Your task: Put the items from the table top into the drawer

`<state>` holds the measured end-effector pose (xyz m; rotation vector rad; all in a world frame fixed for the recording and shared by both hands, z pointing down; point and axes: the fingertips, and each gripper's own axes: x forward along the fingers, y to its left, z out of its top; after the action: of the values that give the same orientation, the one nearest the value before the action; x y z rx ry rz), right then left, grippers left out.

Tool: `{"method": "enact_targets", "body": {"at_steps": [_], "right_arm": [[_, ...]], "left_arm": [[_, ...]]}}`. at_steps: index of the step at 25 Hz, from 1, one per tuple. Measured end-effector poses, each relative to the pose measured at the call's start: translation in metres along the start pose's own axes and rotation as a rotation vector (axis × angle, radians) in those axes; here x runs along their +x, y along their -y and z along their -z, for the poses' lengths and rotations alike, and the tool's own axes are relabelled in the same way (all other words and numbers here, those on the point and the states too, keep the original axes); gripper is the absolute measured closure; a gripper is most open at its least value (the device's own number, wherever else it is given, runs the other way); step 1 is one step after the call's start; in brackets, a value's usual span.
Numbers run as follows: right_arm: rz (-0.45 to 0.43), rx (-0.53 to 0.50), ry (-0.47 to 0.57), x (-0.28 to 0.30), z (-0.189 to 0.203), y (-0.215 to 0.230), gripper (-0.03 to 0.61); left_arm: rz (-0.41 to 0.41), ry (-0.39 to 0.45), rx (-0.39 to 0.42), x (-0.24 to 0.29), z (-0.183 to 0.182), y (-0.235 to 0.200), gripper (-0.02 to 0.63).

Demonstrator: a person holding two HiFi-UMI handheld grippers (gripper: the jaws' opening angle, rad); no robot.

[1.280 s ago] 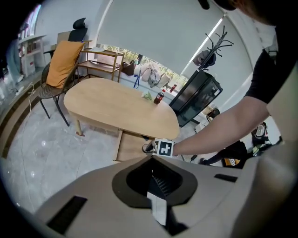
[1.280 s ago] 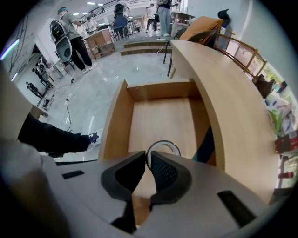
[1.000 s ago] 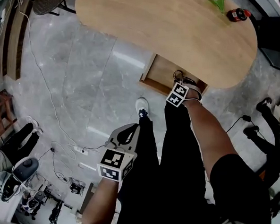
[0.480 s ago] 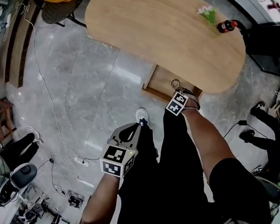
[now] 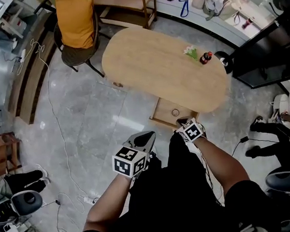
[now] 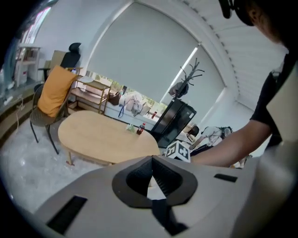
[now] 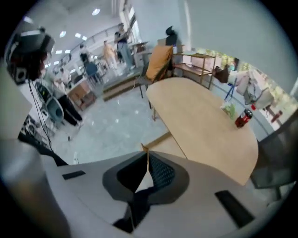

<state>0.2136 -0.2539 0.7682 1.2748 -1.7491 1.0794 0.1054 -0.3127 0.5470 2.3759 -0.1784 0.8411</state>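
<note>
Nearest, the left gripper (image 5: pixel 147 135) and right gripper (image 5: pixel 181 121) are held low in front of the person, both grey pairs of jaws pressed together with nothing between them. Just past the right one, a shallow wooden drawer (image 5: pixel 162 110) stands pulled out from under the smooth oval wooden table (image 5: pixel 151 63), with a small ring-shaped thing (image 5: pixel 175 112) lying in it. At the table's far end stand a small red bottle (image 5: pixel 205 58) with a dark cap and, just beside it, a leafy green and white bundle (image 5: pixel 191 51).

Bright, even daylight; fisheye-warped edges
</note>
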Motion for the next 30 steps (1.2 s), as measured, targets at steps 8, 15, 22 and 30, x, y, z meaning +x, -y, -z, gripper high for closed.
{"method": "enact_targets", "body": {"at_steps": [8,15,22,30], "right_arm": [[0.026,0.208,0.497,-0.202,-0.081,-0.087,0.574],[0.152,0.235,0.752,-0.307,-0.068,-0.142,0.575],[0.246,0.241,0.822,-0.354,-0.035,-0.145,0.574],[0.184,0.225,0.885,-0.405,0.034,-0.172,0.575]], "left_arm": [[0.089,0.120,0.221,-0.062,-0.038,0.044,0.609],[0.131,0.114,0.317,-0.078,-0.031,0.067,0.609],[0.164,0.140,0.385,-0.084,-0.012,0.125,0.609],[0.140,0.166,0.365,-0.082,0.022,0.194,0.609]]}}
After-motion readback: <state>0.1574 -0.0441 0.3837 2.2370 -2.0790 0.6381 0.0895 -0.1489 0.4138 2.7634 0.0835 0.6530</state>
